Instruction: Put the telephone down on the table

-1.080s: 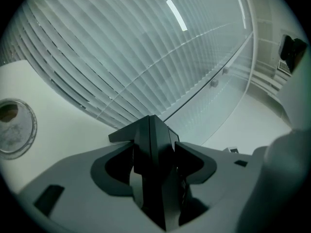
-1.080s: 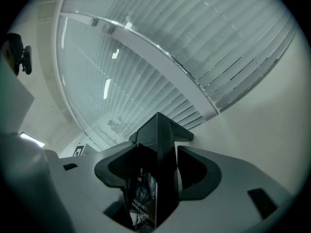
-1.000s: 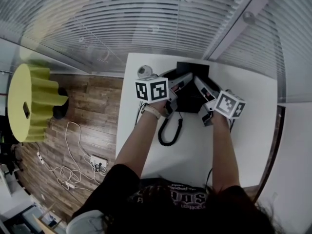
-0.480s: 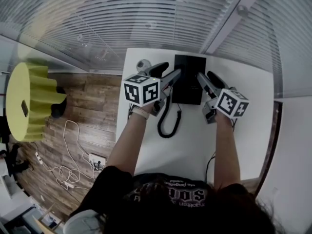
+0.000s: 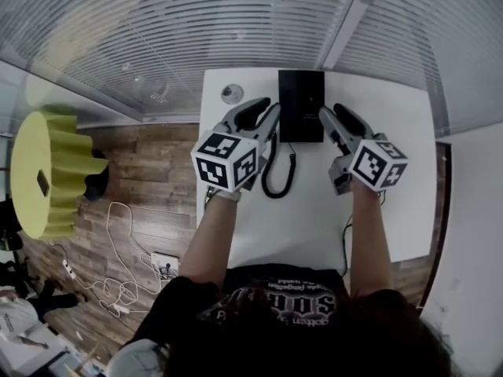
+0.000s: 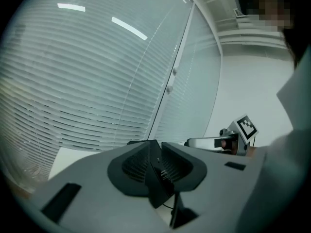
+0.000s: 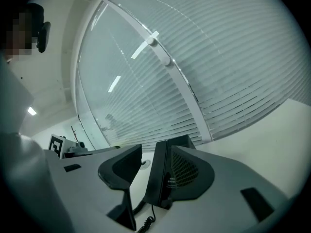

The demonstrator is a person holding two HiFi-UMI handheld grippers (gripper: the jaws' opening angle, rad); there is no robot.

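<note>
The black telephone [image 5: 301, 104] rests on the white table [image 5: 393, 187] near its far edge, and its coiled cord [image 5: 277, 177] loops toward me. My left gripper [image 5: 264, 108] hovers just left of the phone, not touching it. Its jaws are closing to a narrow gap with nothing held between them [image 6: 154, 147]. My right gripper [image 5: 336, 115] hovers just right of the phone, apart from it. Its jaws are also closing but still stand wide. In the right gripper view the telephone [image 7: 159, 174] and cord [image 7: 141, 205] show beyond the gap.
A small round object [image 5: 231, 93] sits at the table's back left corner. A glass wall with blinds [image 5: 236, 30] runs right behind the table. A thin cable [image 5: 343, 246] crosses the near right. Left of the table are wooden floor, loose cables [image 5: 118, 265] and a yellow round piece [image 5: 47, 167].
Both grippers have drawn back from the telephone's sides toward me, leaving it on the table. The left jaws have narrowed.
</note>
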